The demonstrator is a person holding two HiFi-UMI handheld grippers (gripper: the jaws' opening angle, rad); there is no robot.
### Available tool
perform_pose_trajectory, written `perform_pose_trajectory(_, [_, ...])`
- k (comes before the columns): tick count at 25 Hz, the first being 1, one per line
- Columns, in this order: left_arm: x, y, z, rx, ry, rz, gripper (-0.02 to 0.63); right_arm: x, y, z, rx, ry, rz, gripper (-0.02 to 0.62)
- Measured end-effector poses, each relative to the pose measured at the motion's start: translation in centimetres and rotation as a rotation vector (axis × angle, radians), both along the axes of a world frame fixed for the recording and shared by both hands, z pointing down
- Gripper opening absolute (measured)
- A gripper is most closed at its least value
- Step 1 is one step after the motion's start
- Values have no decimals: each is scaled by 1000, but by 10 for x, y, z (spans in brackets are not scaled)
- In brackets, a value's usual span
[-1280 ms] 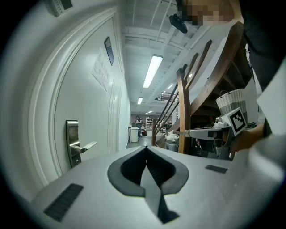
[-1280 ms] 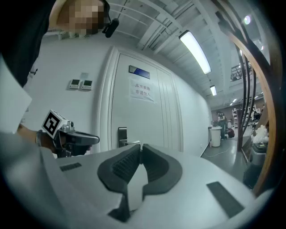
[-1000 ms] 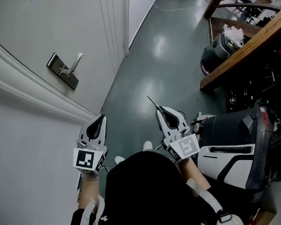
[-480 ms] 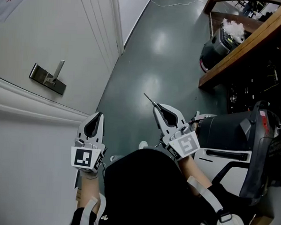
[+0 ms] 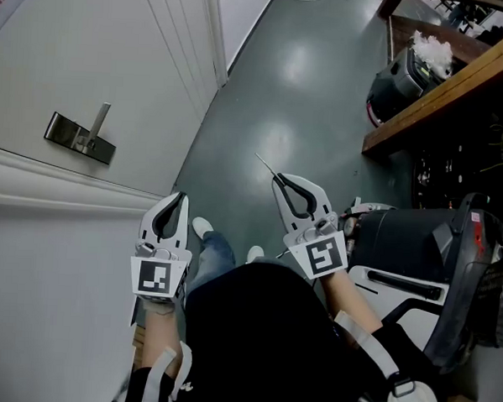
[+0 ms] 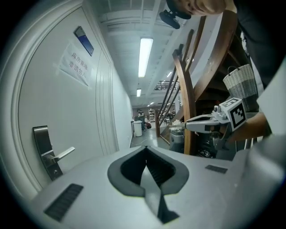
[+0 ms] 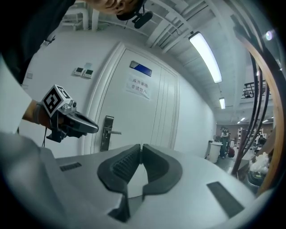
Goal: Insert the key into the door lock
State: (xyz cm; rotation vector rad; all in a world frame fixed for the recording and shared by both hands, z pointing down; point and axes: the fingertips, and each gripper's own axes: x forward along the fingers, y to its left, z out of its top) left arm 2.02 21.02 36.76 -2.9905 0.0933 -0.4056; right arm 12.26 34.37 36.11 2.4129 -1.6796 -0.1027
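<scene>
The steel door lock (image 5: 80,137), a plate with a lever handle, sits on the white door (image 5: 116,54) at the left of the head view. My right gripper (image 5: 277,179) is shut on a thin key (image 5: 264,165) that sticks out past its tips toward the floor ahead, well right of the lock. My left gripper (image 5: 183,197) is shut with nothing in it, below and right of the lock. In the left gripper view the lock (image 6: 44,150) is at lower left beyond the gripper (image 6: 146,150). In the right gripper view the lock (image 7: 106,133) stands left of the gripper (image 7: 141,146).
A wooden stair rail (image 5: 447,84) runs along the upper right, with a dark round machine (image 5: 399,86) beside it. A black and white machine (image 5: 408,263) stands close on my right. A paper sign (image 6: 76,65) hangs on the door. The person's shoe (image 5: 201,228) is on the grey-green floor (image 5: 283,88).
The lock has slid left in the head view. A leg and shoe have stepped forward between the grippers. Both grippers have risen slightly and stay shut.
</scene>
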Motion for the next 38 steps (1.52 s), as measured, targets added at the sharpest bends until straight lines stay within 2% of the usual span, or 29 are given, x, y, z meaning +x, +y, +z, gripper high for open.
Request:
perform_pose_trajectory(4, [11, -29, -6, -7, 34, 8, 8, 11, -29, -2, 1, 8, 2, 32])
perform_pose_trajectory(14, [27, -137, 11, -83, 47, 28, 8, 27, -132, 3, -58, -20, 27, 32])
perform_pose_trajectory(23, [12, -230, 29, -122, 38, 34, 8, 16, -239, 10, -94, -20, -7, 32])
perform_pose_trajectory(30, [-7, -268, 46, -144, 17, -34, 8, 5, -300, 30, -112, -71, -110, 32])
perform_pose_trajectory(38, [-37, -293, 60, -170, -4, -219, 8, -9, -357, 46, -150, -63, -317, 32])
